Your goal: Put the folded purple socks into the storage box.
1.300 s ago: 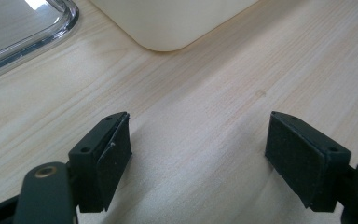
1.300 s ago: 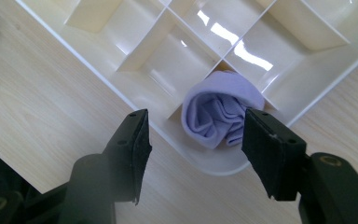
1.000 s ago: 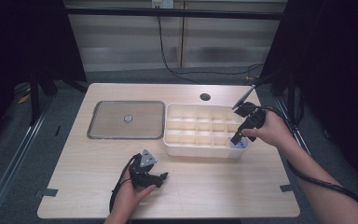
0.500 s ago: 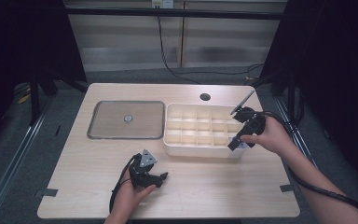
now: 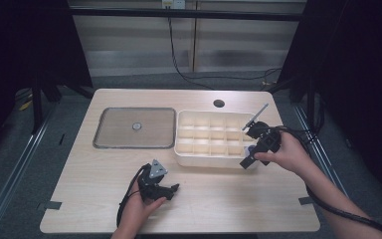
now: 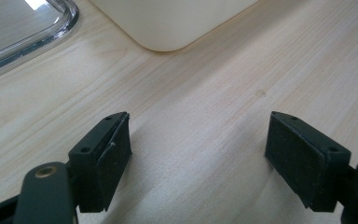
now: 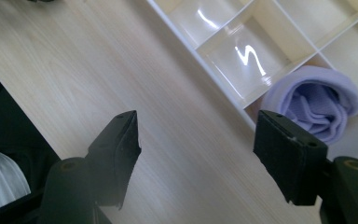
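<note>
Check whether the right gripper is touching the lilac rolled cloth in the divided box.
Apart. In the right gripper view the right gripper stands open over bare table, and the lilac rolled cloth lies in its compartment behind one jaw.

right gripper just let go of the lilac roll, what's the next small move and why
Probably draw the right gripper back from the white divided box. The rolled lilac cloth already sits in a corner compartment, and the jaws, which have just been opening, stand apart with nothing between them. The left gripper rests open on the table.
</note>
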`<state>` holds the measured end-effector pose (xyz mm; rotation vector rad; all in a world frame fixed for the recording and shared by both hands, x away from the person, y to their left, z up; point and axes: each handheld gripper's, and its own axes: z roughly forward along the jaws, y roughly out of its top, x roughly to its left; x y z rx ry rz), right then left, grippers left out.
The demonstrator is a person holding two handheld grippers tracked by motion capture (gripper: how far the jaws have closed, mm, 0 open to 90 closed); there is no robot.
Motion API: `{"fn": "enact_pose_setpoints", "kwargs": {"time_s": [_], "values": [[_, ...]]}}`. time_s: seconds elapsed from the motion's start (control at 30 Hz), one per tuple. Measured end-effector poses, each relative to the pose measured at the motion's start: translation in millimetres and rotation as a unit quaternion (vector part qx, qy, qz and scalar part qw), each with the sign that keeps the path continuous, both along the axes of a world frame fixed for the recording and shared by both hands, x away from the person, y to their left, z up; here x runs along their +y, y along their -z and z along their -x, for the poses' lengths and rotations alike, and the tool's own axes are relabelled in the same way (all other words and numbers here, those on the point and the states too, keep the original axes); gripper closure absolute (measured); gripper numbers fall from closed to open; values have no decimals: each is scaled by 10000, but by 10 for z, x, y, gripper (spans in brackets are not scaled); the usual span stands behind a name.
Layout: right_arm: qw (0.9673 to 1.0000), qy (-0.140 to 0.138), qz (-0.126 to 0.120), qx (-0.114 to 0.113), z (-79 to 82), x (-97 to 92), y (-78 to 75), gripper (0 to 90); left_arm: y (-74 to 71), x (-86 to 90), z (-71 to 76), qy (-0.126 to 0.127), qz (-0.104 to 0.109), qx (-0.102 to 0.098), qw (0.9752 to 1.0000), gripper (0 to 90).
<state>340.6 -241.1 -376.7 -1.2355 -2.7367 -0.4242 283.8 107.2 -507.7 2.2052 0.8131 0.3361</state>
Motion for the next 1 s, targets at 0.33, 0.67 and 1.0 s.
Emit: {"fn": "enact_pose_setpoints", "kwargs": {"time_s": [0.33, 0.67, 1.0], "values": [[9998, -214, -47, -20, 127, 79, 29, 298, 0, 1, 0, -1, -4, 0, 10000, 218], [9991, -380, -175, -88, 217, 143, 122, 296, -1, 2, -2, 12, -15, -8, 10000, 218], [9981, -523, -315, -118, 313, 257, 273, 293, 0, 0, 0, 0, 1, 4, 10000, 218]]}}
